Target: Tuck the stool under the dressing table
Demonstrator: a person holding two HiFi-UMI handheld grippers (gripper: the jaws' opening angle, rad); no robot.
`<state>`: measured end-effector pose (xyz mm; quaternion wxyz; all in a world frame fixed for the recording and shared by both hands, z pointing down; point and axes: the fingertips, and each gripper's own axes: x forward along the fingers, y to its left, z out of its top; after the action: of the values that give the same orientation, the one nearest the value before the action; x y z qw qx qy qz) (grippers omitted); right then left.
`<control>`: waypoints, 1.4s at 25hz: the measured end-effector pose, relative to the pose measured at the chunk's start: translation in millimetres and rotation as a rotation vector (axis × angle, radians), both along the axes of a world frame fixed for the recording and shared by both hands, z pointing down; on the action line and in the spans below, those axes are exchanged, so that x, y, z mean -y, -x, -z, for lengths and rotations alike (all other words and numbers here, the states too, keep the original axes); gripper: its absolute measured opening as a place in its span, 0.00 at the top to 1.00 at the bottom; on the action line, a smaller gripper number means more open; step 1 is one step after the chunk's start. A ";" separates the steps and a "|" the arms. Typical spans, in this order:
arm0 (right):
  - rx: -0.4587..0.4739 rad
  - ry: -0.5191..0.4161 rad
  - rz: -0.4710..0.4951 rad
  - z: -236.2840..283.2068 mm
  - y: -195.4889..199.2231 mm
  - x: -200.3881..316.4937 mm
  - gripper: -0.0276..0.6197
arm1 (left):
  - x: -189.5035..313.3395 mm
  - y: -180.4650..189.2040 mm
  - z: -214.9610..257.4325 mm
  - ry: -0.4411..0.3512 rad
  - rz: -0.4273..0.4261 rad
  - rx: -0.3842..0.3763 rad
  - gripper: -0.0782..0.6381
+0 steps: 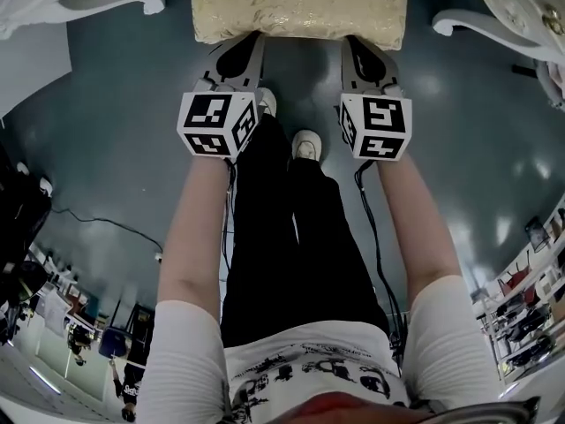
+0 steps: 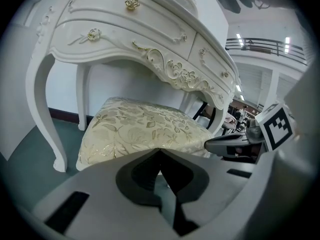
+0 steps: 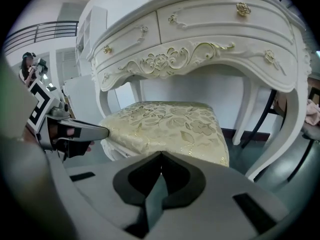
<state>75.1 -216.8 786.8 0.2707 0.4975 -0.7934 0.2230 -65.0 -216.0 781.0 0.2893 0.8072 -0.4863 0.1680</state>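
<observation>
Both grippers are clenched on nothing: the left gripper and the right gripper each show grey, curved jaw halves meeting at a point, right at the near edge of the stool. Its padded, rectangular seat is cream fabric with a shiny gold leaf brocade. It stands between the curved legs of the dressing table, which is glossy white with carved scrollwork and gold rosette knobs. The floor is smooth grey-green.

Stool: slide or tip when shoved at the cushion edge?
Likely slides: the floor looks smooth and glossy. The stool cushion probably dents slightly under the left gripper and right gripper. Seat-height pushing might rock it.
</observation>
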 end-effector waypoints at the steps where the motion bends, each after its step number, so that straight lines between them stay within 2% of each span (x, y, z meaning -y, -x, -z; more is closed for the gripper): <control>1: -0.004 -0.008 0.000 -0.3 0.2 2.2 0.93 | 1.9 0.2 -0.3 -0.008 0.000 -0.003 0.86; 9: -0.023 -0.031 -0.042 2.9 0.9 33.4 0.93 | 29.6 0.5 2.7 -0.036 -0.024 -0.010 0.86; 14: -0.029 -0.081 -0.056 0.8 0.2 54.0 0.93 | 49.8 -0.7 0.3 -0.065 -0.045 0.003 0.86; 23: -0.054 -0.116 -0.044 1.3 5.4 90.3 0.93 | 88.0 4.5 1.0 -0.116 -0.017 0.027 0.86; 30: -0.052 -0.126 -0.042 1.4 4.5 107.2 0.93 | 104.0 2.6 0.4 -0.133 -0.033 0.062 0.86; 35: -0.046 -0.113 -0.058 2.5 4.8 108.8 0.93 | 105.8 3.4 2.3 -0.112 -0.017 0.064 0.86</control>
<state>70.3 -325.6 784.3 0.2539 0.5397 -0.7836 0.1741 -68.4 -321.8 778.7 0.2265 0.8206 -0.4970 0.1685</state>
